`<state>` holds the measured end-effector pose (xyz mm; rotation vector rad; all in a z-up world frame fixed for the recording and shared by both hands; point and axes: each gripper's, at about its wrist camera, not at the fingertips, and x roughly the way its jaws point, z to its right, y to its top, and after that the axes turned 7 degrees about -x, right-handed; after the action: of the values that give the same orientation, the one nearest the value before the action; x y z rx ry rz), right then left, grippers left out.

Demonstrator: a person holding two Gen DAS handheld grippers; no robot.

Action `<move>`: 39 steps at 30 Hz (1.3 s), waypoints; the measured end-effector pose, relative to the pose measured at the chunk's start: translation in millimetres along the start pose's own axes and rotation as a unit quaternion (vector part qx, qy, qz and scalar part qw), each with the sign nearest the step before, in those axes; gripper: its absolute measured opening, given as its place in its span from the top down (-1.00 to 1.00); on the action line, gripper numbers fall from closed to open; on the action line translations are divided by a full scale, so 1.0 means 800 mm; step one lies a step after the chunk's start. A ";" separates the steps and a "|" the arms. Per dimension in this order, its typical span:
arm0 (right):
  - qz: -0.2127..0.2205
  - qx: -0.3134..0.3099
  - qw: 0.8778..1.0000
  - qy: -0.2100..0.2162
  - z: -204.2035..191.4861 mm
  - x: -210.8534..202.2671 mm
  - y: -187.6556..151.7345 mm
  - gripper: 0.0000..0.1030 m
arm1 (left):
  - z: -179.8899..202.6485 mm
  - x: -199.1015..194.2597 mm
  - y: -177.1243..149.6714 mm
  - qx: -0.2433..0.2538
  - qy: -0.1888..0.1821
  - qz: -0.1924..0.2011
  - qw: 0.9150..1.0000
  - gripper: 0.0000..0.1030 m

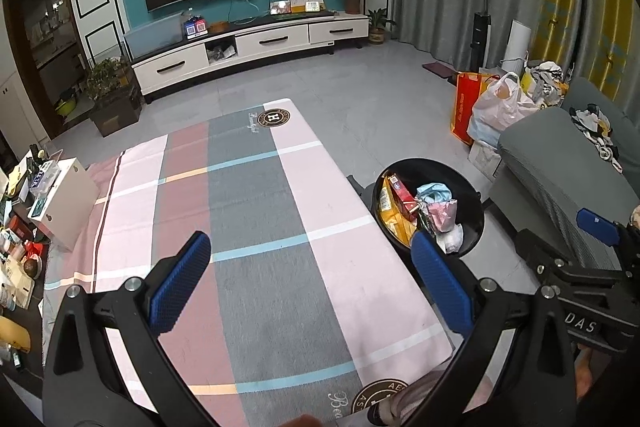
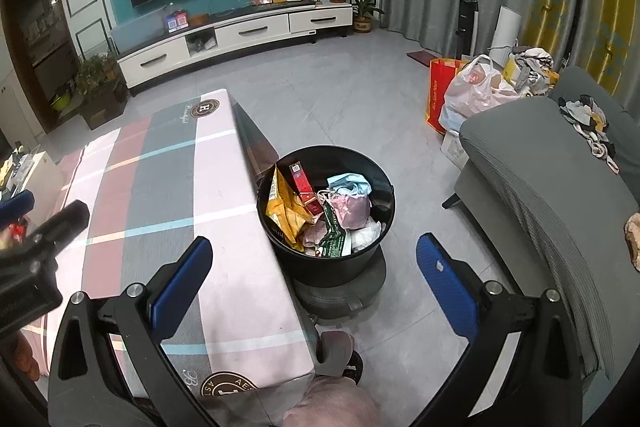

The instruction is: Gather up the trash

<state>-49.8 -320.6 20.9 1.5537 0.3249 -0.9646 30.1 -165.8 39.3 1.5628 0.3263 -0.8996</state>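
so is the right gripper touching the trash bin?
Apart. In the right wrist view the right gripper hangs open above the black trash bin, with bare floor showing between its right finger and the bin wall.

Trash-filled bin (image 2: 326, 259) stands between table (image 2: 180, 195) and sofa (image 2: 540, 167).

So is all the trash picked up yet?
Looks nearly done. The bin beside the table already holds wrappers and crumpled paper, and the cloth-covered tabletop shows no litter. Nothing is in hand: the left hand-held gripper and right hand-held gripper are both open and empty. Clutter at the table's left end may still need checking.
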 end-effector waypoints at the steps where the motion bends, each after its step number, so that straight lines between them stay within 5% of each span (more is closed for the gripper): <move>1: 0.002 -0.002 1.000 0.000 -0.001 -0.001 0.000 -0.94 | 0.000 0.000 0.000 0.000 0.002 0.000 1.000 -0.94; 39: 0.010 -0.010 1.000 -0.005 -0.002 -0.006 0.000 -0.94 | 0.008 -0.001 0.005 0.008 0.011 0.003 1.000 -0.94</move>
<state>-52.1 -317.3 24.5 1.5311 0.3115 -0.9509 29.8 -172.0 43.0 1.5879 0.3297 -0.8830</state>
